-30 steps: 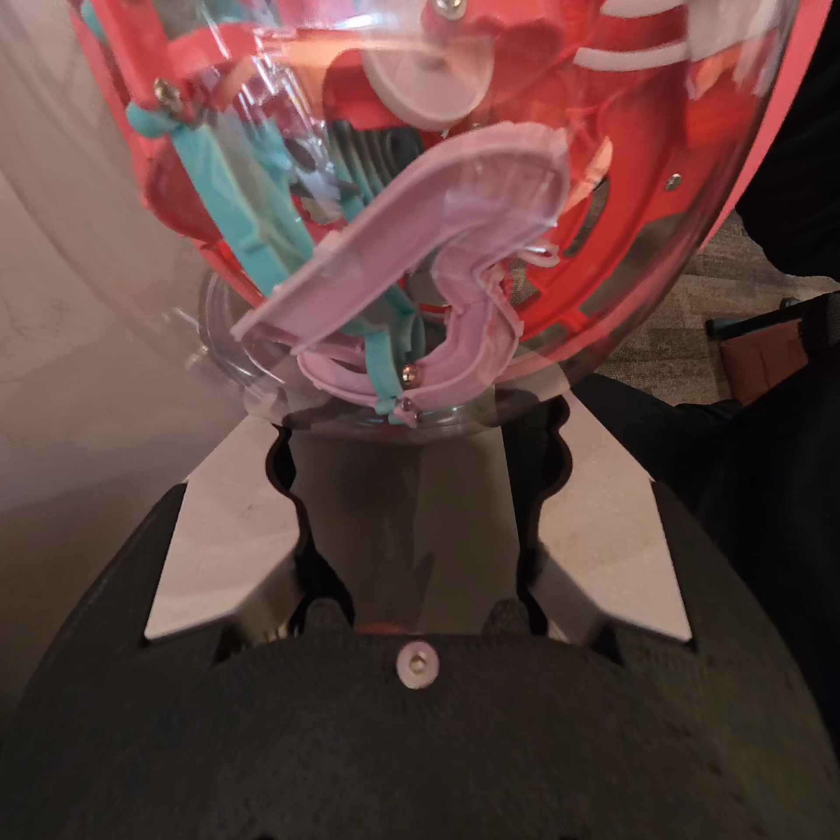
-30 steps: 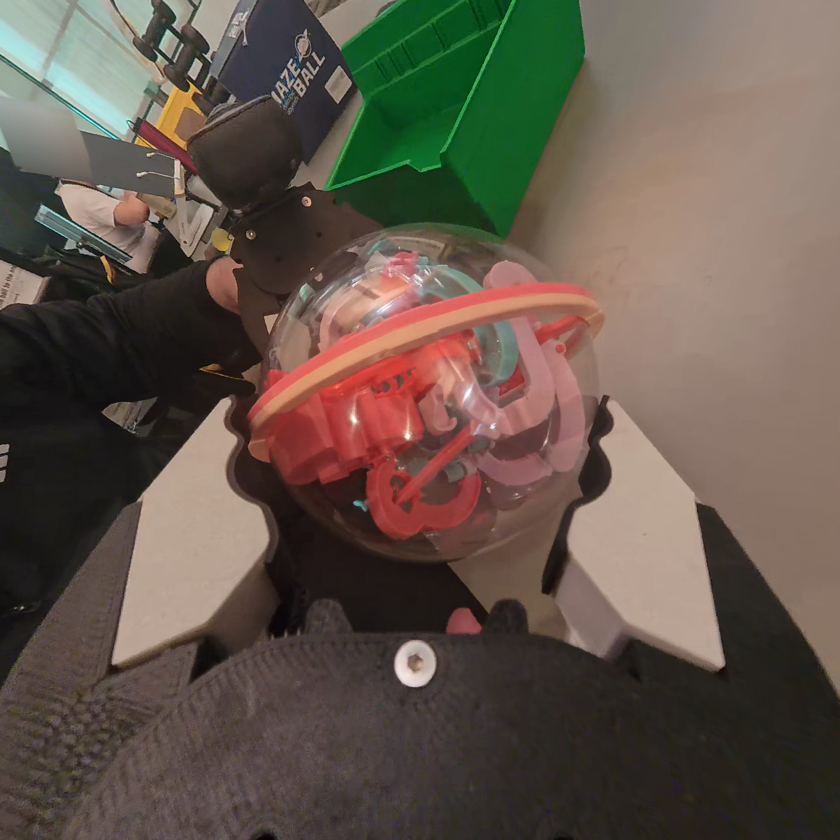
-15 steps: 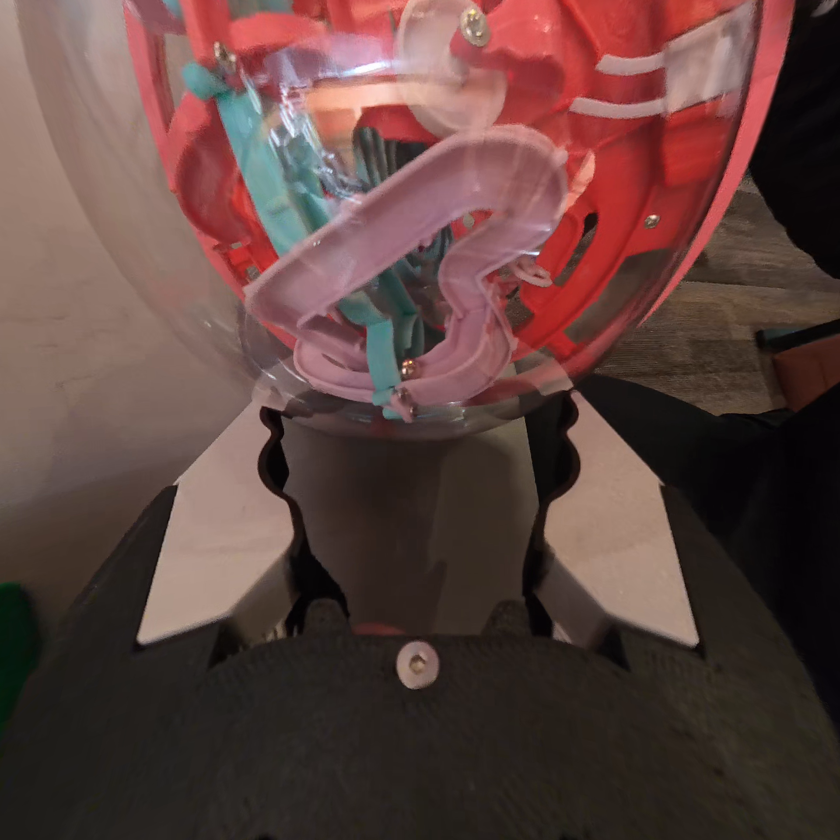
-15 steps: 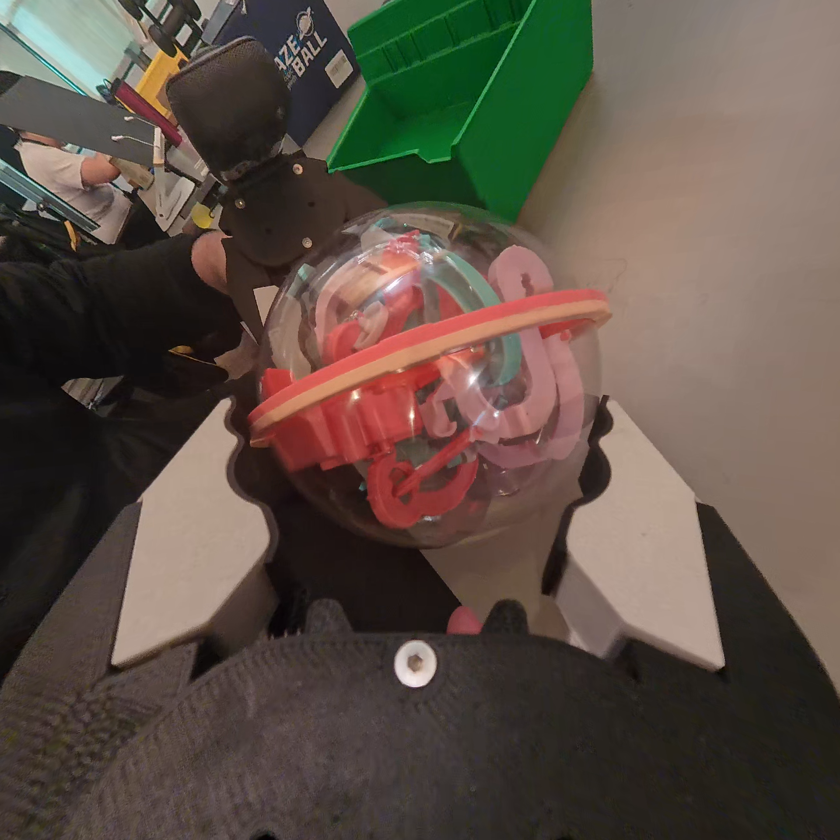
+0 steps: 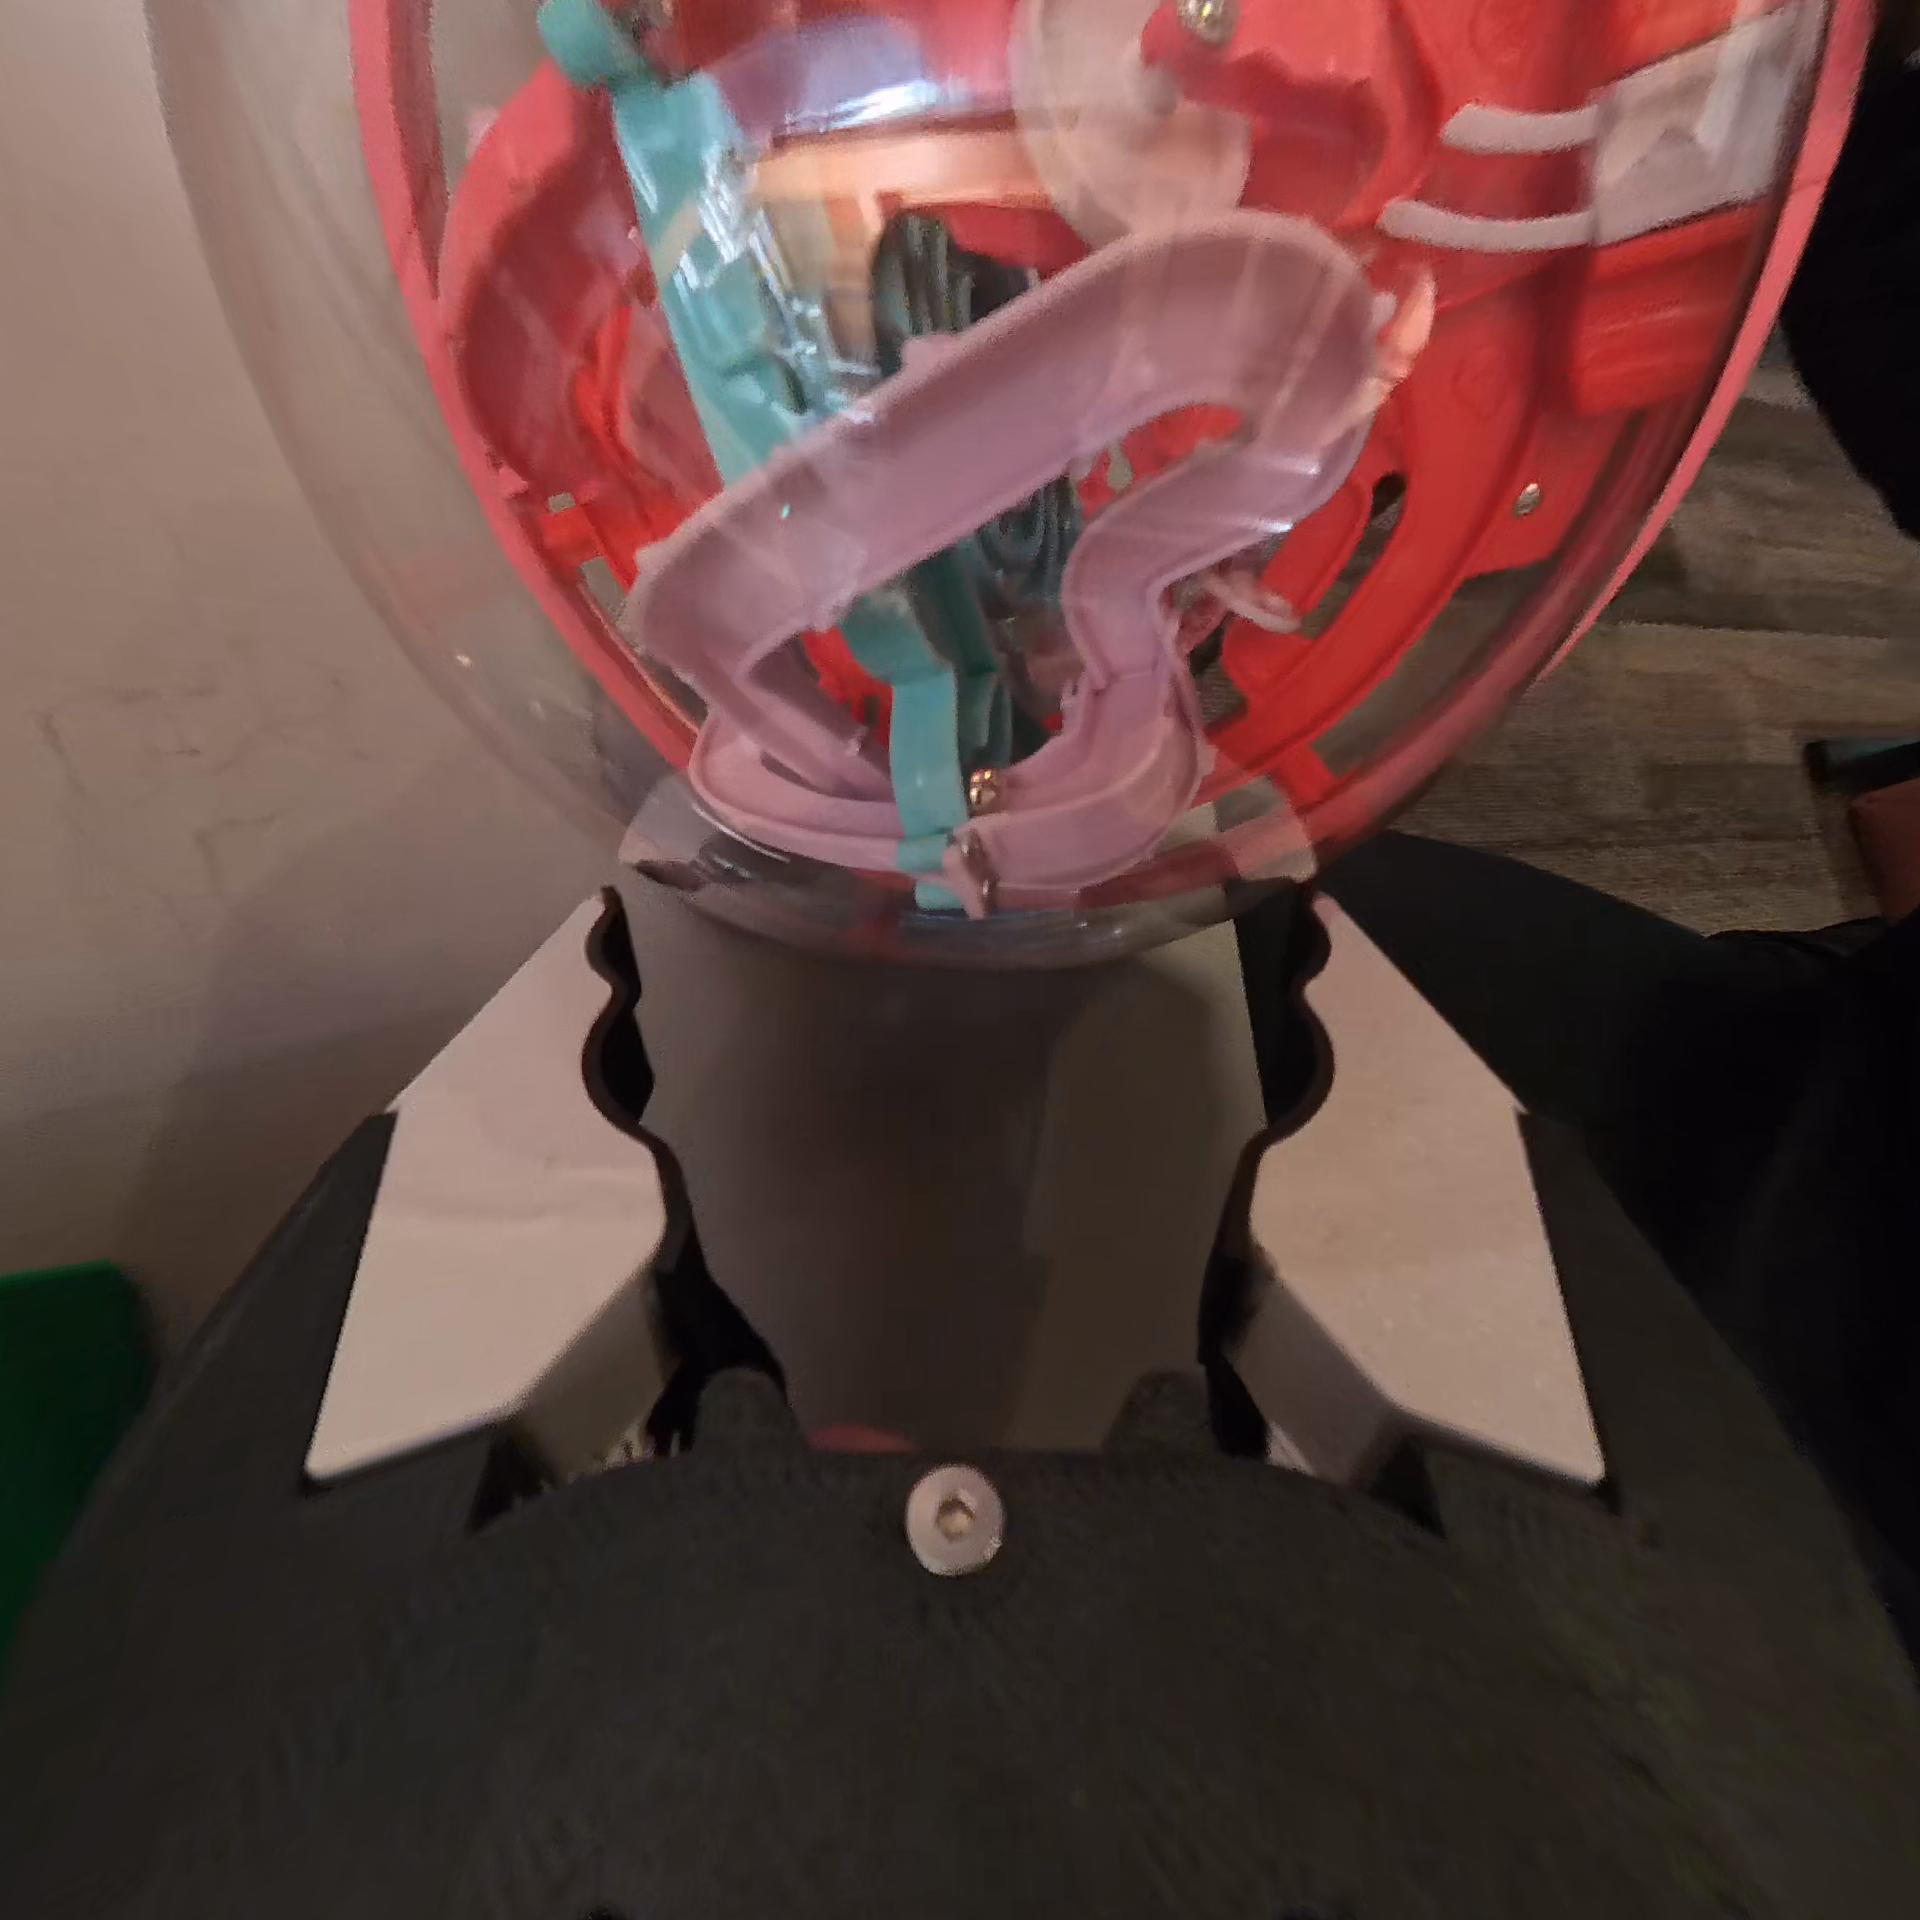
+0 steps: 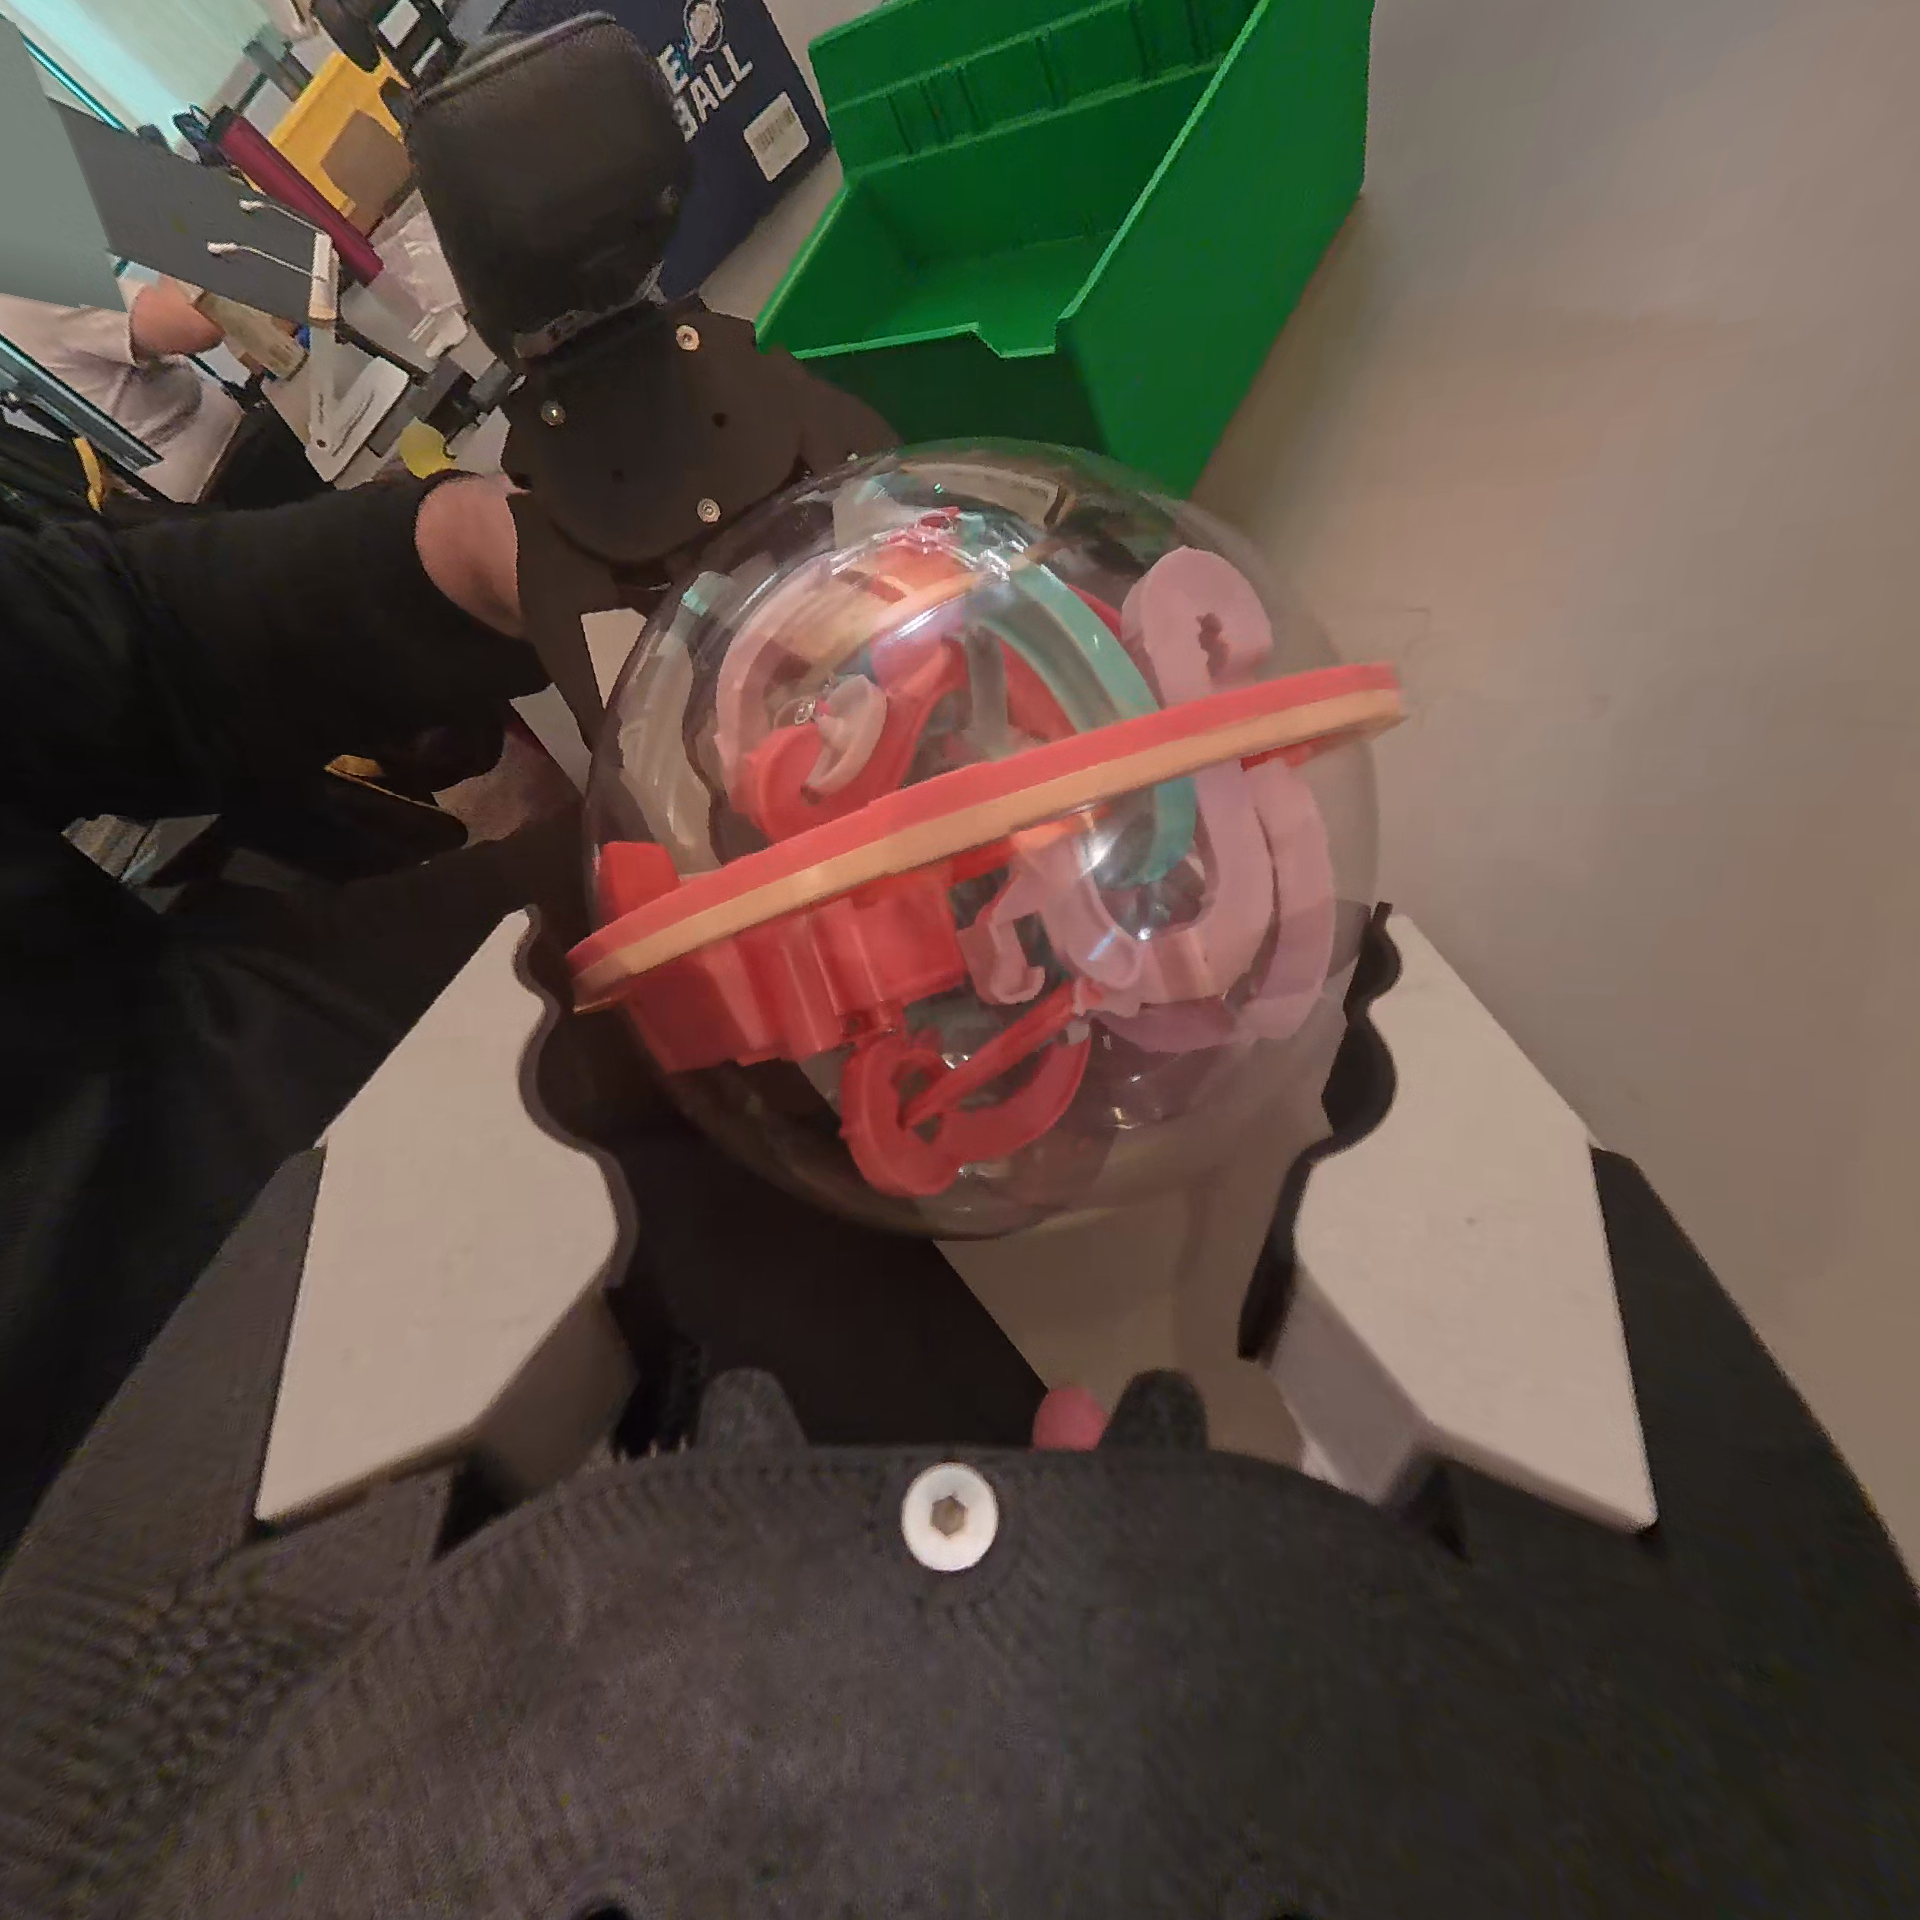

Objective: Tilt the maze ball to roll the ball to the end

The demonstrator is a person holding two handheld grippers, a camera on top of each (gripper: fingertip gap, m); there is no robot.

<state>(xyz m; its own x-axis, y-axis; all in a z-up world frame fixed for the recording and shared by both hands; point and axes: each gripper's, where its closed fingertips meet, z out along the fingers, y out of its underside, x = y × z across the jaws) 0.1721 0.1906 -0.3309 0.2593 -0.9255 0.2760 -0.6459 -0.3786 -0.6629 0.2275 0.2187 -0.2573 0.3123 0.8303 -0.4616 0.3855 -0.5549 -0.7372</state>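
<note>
The maze ball (image 5: 1039, 468) is a clear sphere with red, teal and lilac tracks inside and a red equator ring. My left gripper (image 5: 956, 935) presses its two fingertips against the sphere's near end. In the right wrist view the maze ball (image 6: 977, 831) sits between the fingertips of my right gripper (image 6: 956, 935), which clasp its sides, with the ring tilted up to the right. The left gripper (image 6: 623, 416) shows behind the sphere, held by a hand in a black sleeve (image 6: 208, 644). I cannot pick out the small ball inside.
A green bin (image 6: 1091, 260) stands on the pale table (image 6: 1662, 623) beyond the sphere, and its corner shows in the left wrist view (image 5: 62, 1351). A dark blue box (image 6: 727, 94) is behind it. A seated person (image 6: 104, 343) and desks are at far left.
The sphere has turned between the grippers. Its ring lies flatter in the right wrist view, the lilac track has swung right, and the left gripper stands more upright behind it.
</note>
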